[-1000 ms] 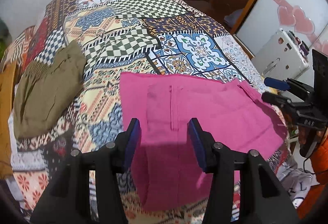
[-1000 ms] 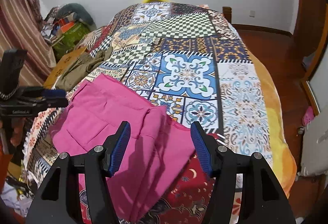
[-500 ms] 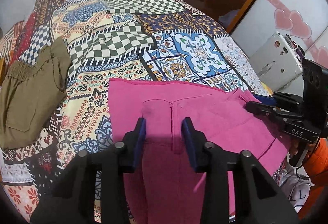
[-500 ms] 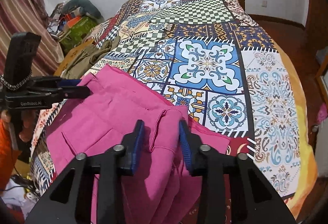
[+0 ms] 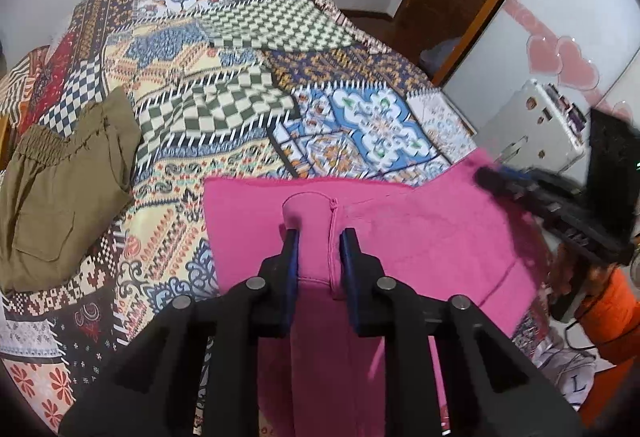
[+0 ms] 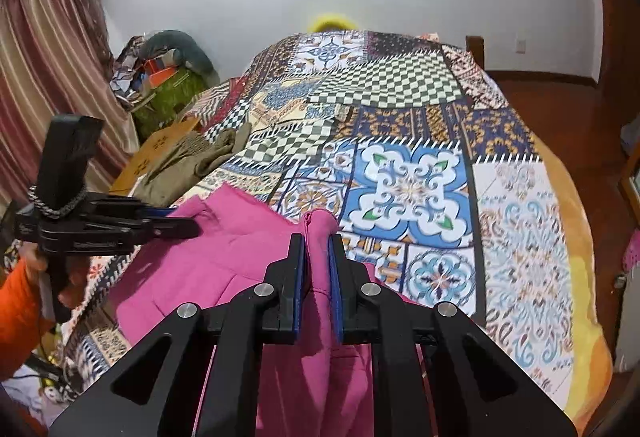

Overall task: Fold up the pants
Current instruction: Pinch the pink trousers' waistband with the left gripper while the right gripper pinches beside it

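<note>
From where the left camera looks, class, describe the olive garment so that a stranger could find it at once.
Start with the patchwork quilt covering the bed. At its left edge, apart from the pink pants, lie the olive pants. Their drab green colour, gathered elastic waistband and patch pocket set them apart.

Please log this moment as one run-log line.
left gripper: closing on pink pants | right gripper: closing on pink pants | bed

Pink pants, olive pants, multicoloured patchwork bedspread.
</note>
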